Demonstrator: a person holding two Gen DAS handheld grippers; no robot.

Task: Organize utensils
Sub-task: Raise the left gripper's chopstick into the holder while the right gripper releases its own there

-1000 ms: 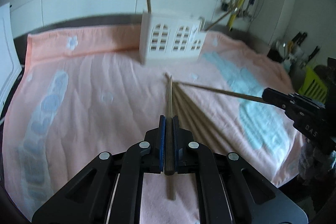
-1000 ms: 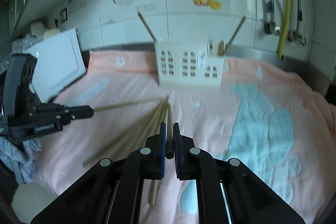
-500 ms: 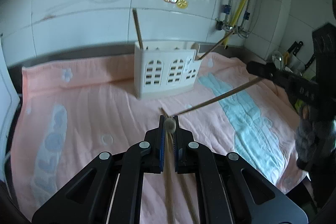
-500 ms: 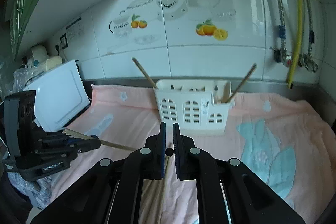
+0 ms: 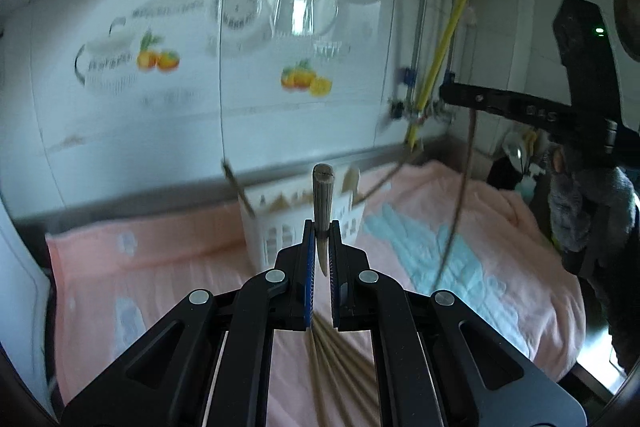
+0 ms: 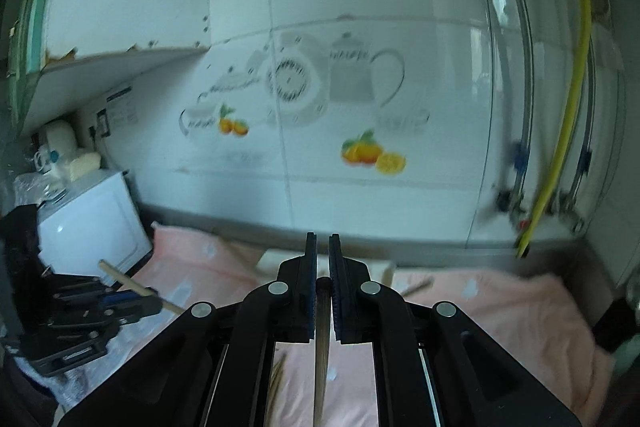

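1. The left gripper (image 5: 321, 227) is clamped on a chopstick (image 5: 322, 195) held near upright, blunt end up.
2. The right gripper (image 6: 322, 247) pinches another chopstick (image 6: 321, 339) that hangs steeply down.
3. The white utensil holder (image 5: 280, 231) sits on the pink towel (image 5: 160, 267) near its back edge, ahead of and below both tips, seemingly nearer the left one.
4. Spare chopsticks (image 5: 340, 359) lie fanned at the front edge.

utensil holder (image 5: 304, 223) on towel (image 5: 160, 267) before wall | loose chopsticks (image 5: 340, 359) on towel, nearer than holder
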